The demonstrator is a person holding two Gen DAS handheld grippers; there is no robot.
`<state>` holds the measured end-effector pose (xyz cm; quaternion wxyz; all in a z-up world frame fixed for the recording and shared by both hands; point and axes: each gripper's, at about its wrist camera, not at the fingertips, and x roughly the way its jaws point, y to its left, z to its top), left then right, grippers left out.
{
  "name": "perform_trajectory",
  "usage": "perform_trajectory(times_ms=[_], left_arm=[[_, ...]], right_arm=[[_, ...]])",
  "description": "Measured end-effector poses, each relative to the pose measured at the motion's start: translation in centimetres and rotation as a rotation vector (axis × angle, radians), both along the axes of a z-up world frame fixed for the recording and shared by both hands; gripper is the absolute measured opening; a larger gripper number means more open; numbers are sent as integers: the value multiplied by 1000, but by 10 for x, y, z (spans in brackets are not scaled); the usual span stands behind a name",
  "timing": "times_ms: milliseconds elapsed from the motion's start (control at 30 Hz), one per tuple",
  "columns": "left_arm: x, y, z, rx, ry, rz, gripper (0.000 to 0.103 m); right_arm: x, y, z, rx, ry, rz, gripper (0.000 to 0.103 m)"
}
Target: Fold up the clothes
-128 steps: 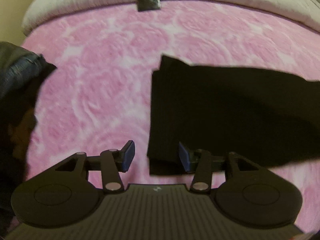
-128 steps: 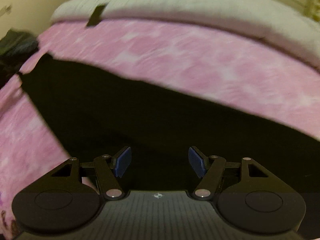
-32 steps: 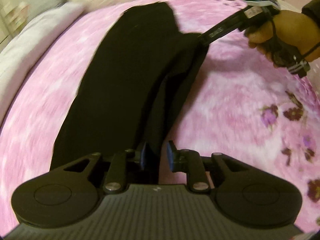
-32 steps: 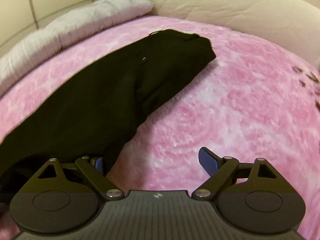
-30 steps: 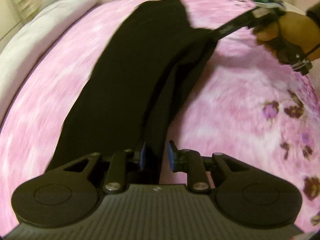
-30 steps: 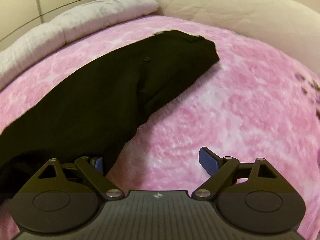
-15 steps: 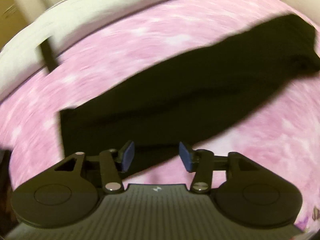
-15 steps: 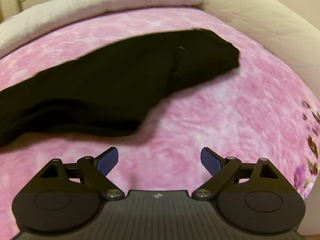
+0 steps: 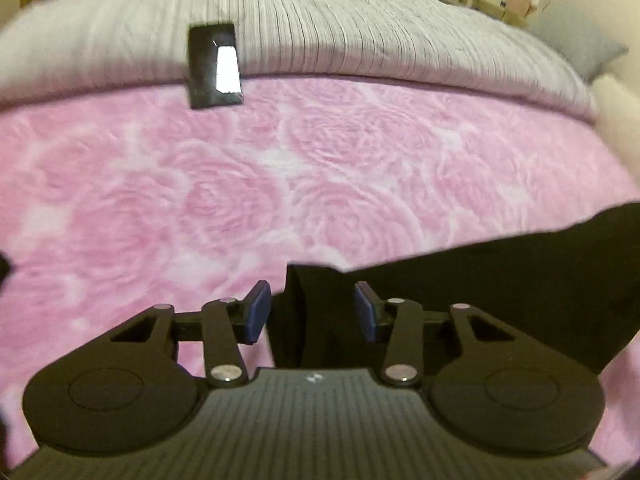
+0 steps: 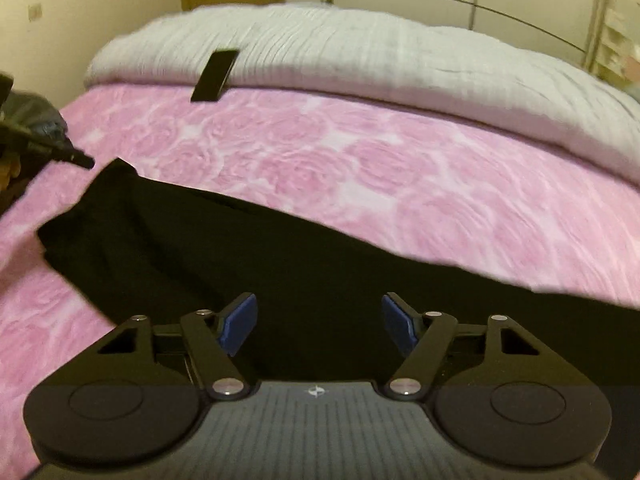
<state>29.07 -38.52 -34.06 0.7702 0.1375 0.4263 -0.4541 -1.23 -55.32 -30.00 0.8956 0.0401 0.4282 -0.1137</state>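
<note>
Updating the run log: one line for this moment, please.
left gripper: open, at garment end | right gripper: open, over black garment | pink blanket

A second ago the left tongs (image 9: 310, 308) were clamped on the black garment (image 10: 248, 264); now their jaws stand apart over its end. The right tongs (image 10: 318, 322), then at its edge, now hover over its middle. The garment lies long across the pink bed (image 9: 240, 184).

Item count: one black garment (image 10: 280, 264) laid on one pink blanket (image 9: 280, 168), one grey quilt (image 9: 360, 28), one black phone (image 9: 216, 66), one dark clothing pile (image 10: 28, 120), and two grippers, left (image 9: 311, 312) and right (image 10: 319, 326).
</note>
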Motion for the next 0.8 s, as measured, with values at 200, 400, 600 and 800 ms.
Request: perform_trajectory(times_ms=[200,400,600,800], left_arm=[[28,18,-22,-52,141,80,0],[41,18,-31,-66,168,37,0],[19,-21,-10,9,-74,-290,46],[-21,-61,-27,159,-305,-787,43]], right_arm=[[63,10,-23,-34,83,23,73],[73,7,-47,-21,150,54,74],[71,-7,-49,-50,172,119,78],[58,-33,-46,-112,197,192,80]])
